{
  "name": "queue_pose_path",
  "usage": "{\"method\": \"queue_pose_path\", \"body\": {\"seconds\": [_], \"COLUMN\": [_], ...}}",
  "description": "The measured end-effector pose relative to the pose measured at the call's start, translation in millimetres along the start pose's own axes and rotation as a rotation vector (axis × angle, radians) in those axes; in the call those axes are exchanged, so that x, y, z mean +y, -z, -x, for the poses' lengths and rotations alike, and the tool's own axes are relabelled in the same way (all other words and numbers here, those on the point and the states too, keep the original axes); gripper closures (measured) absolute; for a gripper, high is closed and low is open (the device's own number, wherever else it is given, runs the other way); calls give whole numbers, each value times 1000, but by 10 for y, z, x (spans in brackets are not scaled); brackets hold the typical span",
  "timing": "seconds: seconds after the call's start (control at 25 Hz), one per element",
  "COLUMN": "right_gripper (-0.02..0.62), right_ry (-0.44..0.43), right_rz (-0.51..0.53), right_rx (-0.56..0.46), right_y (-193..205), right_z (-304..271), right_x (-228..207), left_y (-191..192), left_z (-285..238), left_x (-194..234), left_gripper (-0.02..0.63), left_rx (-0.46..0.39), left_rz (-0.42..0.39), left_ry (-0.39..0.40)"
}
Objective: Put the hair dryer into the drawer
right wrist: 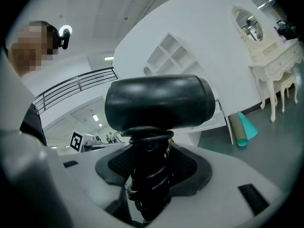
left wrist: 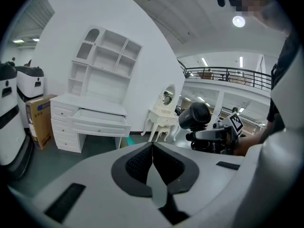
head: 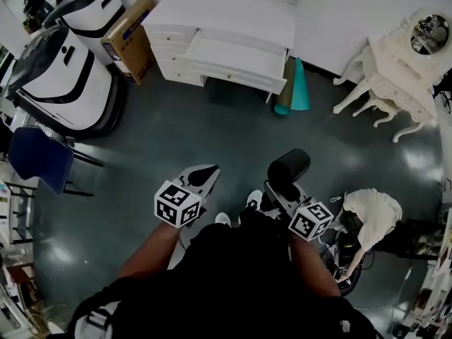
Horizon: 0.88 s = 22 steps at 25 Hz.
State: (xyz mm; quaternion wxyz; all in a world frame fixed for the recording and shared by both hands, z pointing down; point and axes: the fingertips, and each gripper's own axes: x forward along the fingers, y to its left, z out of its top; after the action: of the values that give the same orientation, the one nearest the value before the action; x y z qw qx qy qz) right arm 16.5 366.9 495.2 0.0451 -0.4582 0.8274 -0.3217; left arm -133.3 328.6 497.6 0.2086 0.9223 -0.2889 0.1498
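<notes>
Head view: right hand-held gripper (head: 280, 195) clasps hair dryer (head: 288, 167); drawer (head: 227, 68) seemingly open beyond.

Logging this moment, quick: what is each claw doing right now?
Left claw: closed, empty.
Right claw: closed on the hair dryer, by its handle.

We note dark glossy floor (head: 212, 129). On it: white desk (head: 233, 13), drawer (head: 233, 58) pulled out; cardboard box (head: 131, 39) beside; teal roll (head: 300, 87); white vanity table (head: 395, 73); blue chair (head: 39, 157).
</notes>
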Motion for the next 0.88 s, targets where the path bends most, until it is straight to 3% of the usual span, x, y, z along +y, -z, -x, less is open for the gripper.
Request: {"method": "queue_pose_path", "body": {"seconds": [0.44,0.88], "right_gripper": [368,368], "right_ry": [-13,-79], "right_rz": [-11,-10], "right_rx": [-8,-8], "right_y": [-377,-1212], "right_z": [-430,-1191], "right_x": [-415,-1132], "left_y": [-259,-1027], "left_z": [-385,-1199], "left_x": [389,991], "left_gripper": [595,595], "left_rx": [6,1], "left_rz": [14,13], "left_ry": [-34,-82]}}
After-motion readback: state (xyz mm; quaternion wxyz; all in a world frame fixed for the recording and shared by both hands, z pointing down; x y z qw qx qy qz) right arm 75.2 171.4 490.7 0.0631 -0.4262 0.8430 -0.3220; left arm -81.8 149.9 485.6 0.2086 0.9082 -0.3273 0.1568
